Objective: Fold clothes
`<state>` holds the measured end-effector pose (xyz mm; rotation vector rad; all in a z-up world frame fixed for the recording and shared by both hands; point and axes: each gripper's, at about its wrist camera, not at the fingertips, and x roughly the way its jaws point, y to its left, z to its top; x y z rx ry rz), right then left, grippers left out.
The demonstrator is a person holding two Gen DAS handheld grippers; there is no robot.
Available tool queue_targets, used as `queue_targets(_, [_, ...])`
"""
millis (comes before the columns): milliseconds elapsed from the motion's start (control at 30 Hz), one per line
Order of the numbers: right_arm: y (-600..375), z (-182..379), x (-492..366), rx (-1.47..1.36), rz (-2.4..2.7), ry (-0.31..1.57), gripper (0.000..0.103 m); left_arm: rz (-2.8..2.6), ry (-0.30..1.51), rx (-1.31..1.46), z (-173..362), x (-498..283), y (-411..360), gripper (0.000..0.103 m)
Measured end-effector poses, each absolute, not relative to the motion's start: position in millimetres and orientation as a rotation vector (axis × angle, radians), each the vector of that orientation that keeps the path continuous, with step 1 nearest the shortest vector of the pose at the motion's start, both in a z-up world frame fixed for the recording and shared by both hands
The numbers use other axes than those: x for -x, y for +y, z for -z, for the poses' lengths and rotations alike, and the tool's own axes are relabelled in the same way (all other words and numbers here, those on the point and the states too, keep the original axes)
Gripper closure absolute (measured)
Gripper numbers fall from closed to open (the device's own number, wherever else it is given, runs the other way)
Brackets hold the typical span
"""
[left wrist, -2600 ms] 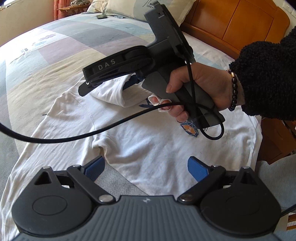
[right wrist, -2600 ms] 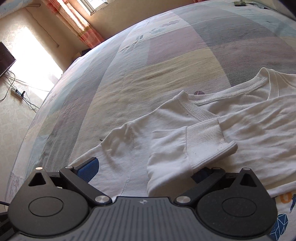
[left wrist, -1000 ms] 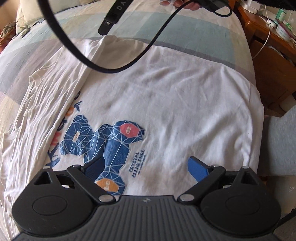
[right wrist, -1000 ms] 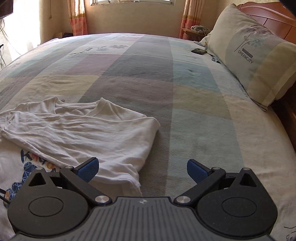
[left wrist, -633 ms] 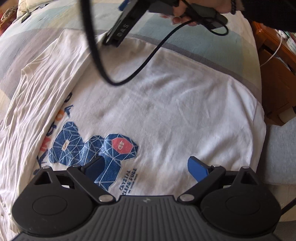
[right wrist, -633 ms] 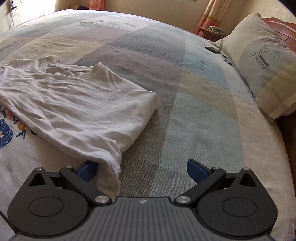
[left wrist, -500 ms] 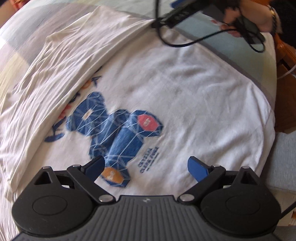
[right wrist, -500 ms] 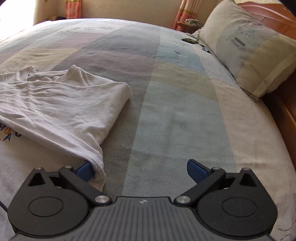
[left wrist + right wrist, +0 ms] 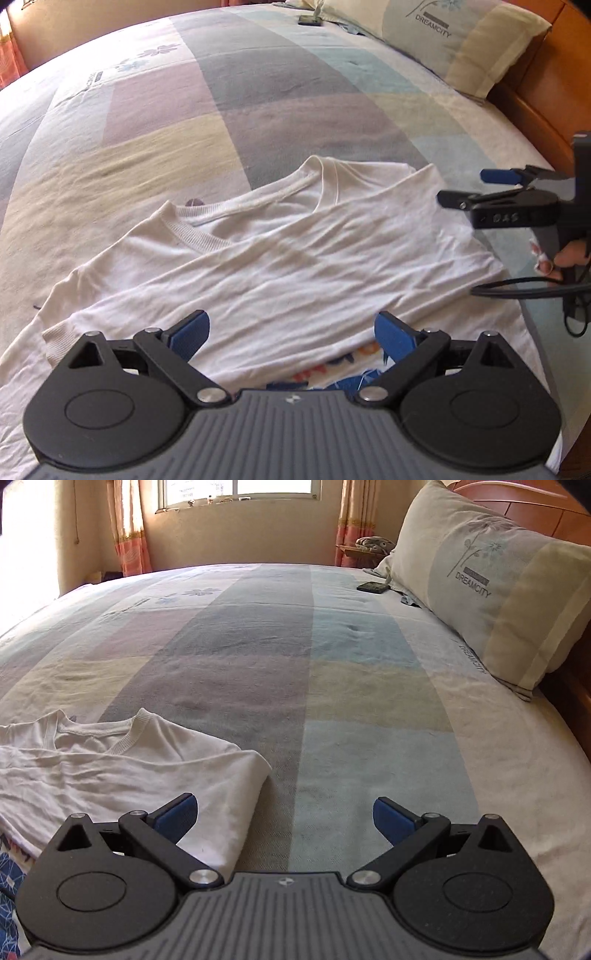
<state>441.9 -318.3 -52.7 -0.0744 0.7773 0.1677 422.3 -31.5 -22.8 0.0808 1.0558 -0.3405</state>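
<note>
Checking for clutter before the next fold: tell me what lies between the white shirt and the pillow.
Only bare patchwork bedspread separates the white shirt from the pillow, as the right wrist view shows. A dark phone lies farther off, beside the pillow's far end.

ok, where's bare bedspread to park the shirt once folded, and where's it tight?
Widest free patch: bedspread between the white shirt and the pillow, running toward the window wall. Also free beyond the collar. Tight by the phone beside the pillow, and at the near edge, where the shirt fills the space under the left gripper and right gripper.
</note>
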Motion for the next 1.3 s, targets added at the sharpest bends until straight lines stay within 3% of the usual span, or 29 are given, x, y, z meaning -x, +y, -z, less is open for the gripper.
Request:
queue_targets(100, [-300.9, 78.6, -466.5, 0.166, -0.176, 0.843, 0.000, 0.357, 1.038, -0.054, 23.1, -427.7, -36.0, 0.007])
queue_targets(200, [-314.3, 86.9, -464.5, 0.286, -0.121, 0.773, 0.000, 0.380, 1.039, -0.048, 26.0, -423.1, -34.2, 0.007])
queue_targets(533, [-332.5, 56.8, -476.7, 0.105, -0.240, 0.835, 0.000, 0.385, 1.059, -0.020, 44.0, -424.9, -32.9, 0.007])
queue_targets(733, [-327.3, 81.2, -489.3, 0.264, -0.137, 0.830, 0.000, 0.384, 1.032, -0.042, 39.6, -437.9, -30.3, 0.007])
queue_targets(1000, [-319.9, 67.8, -450.6, 0.202, -0.324, 0.947, 0.000, 0.362, 1.032, -0.025, 37.0, -445.8, -23.5, 0.007])
queue_targets(1167, [-348.6, 80.5, -433.1, 0.326, -0.153, 0.949, 0.000, 0.365, 1.024, -0.047, 35.3, -441.0, -22.9, 0.007])
queue_targets(1300, [-363.3, 56.4, -427.8, 0.280, -0.089, 0.957, 0.000, 0.350, 1.017, -0.053, 35.4, -438.9, -23.1, 0.007])
